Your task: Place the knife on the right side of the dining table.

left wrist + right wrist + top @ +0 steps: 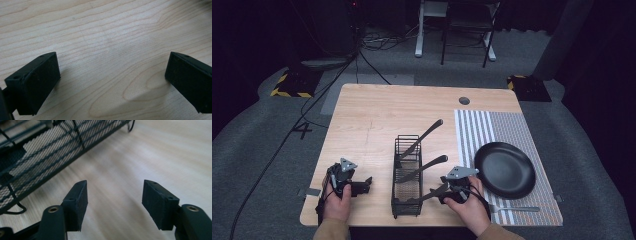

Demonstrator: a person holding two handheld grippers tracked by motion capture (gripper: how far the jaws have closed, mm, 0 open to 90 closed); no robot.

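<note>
- Near the tabletop's [377, 107] front edge, the right tongs [438, 191] are held open and empty, just right of the wire caddy [406, 176].
- Left of it, the left tongs [368, 183] are spread open over bare wood.

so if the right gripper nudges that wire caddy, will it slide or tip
The wire caddy probably slides: it looks long, low and light, on thin wire feet on the smooth wooden table. The three utensils lean out to one side, so it might tilt or rattle slightly.

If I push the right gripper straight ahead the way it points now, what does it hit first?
Probably the black wire caddy: the open, empty right gripper points across bare table towards its lower side wall, though depth is hard to judge.
</note>
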